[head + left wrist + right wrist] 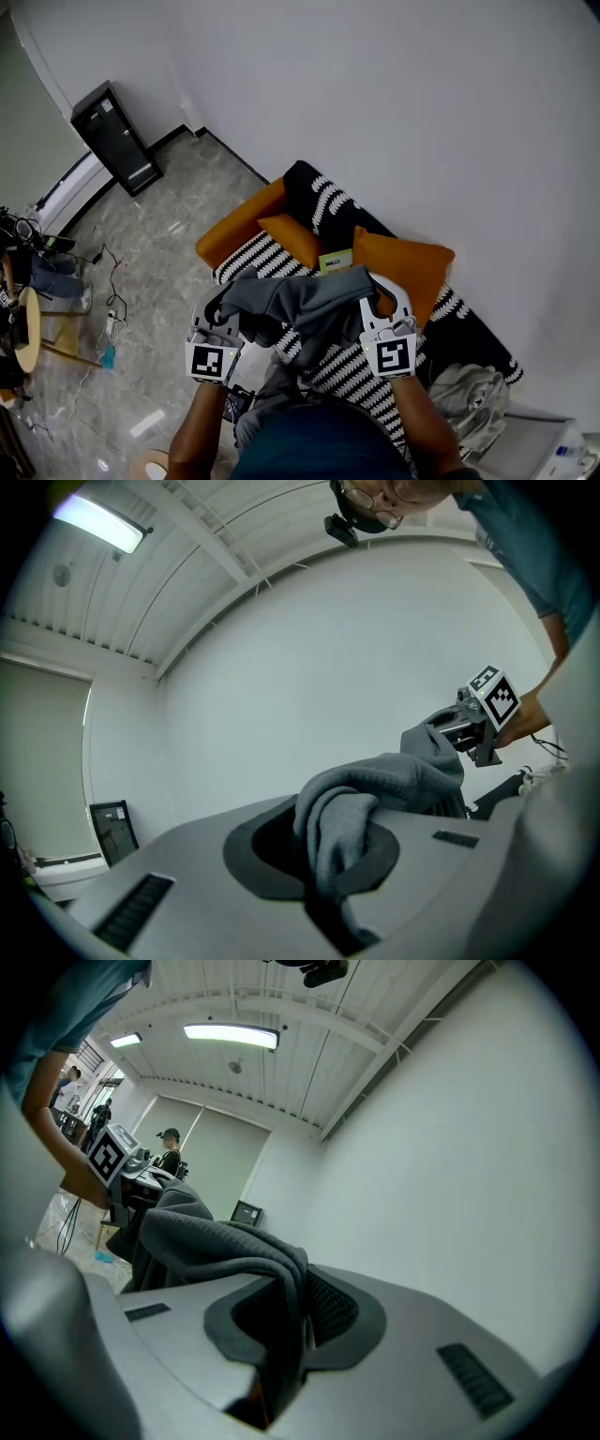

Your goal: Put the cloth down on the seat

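A grey cloth (pixel 300 298) hangs stretched between my two grippers, above the front of the sofa seat (pixel 356 370), which wears a black and white striped cover. My left gripper (pixel 228 302) is shut on the cloth's left end; in the left gripper view the grey cloth (pixel 361 803) bunches between the jaws. My right gripper (pixel 375 298) is shut on the right end, and in the right gripper view the cloth (pixel 253 1260) drapes down through the jaws. Both grippers point about level. The cloth sags in the middle and hides part of the seat.
Two orange cushions (pixel 403 262) and a yellow-green item (pixel 335 261) lie at the back of the sofa. A pale crumpled cloth (pixel 469 394) rests at the sofa's right end. A black cabinet (pixel 117 139) stands by the wall, a round wooden table (pixel 28 328) at left. People stand far off (pixel 169 1152).
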{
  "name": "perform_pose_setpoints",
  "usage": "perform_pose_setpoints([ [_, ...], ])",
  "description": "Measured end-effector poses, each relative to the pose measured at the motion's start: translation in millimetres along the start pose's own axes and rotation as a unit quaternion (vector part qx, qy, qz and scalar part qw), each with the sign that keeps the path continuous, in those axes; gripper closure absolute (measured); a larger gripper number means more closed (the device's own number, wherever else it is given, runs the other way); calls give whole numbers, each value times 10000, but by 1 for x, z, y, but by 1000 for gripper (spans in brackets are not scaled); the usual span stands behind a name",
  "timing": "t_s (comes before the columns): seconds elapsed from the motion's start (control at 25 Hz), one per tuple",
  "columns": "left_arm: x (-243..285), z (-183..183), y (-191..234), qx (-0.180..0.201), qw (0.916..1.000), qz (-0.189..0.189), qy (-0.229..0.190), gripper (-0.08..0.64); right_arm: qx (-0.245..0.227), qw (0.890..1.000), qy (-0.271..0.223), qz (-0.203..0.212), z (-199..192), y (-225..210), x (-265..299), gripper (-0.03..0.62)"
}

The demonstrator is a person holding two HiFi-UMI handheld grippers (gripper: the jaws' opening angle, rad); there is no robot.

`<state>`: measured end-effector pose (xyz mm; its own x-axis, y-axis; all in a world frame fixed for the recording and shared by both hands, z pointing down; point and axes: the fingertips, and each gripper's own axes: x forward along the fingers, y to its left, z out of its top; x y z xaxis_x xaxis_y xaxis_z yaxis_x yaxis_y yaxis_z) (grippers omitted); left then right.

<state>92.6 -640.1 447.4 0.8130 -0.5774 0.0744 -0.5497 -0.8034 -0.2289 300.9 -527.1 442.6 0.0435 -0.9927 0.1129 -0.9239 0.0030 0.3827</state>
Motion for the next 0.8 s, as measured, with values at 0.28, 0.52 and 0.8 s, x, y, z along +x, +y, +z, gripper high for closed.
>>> perform_pose_setpoints([
  [0.28,46,-25,8,28,9999,-32,92,543,60,10000,79,1,-25,-20,35,548],
  [0.52,90,-57,26,-156,9995,24,260,543,154,9996,181,128,-53,-26,85,548],
  [0.8,141,-97,48,-345,9982,-46,490,543,293,9990,314,145,-96,-36,139,548],
])
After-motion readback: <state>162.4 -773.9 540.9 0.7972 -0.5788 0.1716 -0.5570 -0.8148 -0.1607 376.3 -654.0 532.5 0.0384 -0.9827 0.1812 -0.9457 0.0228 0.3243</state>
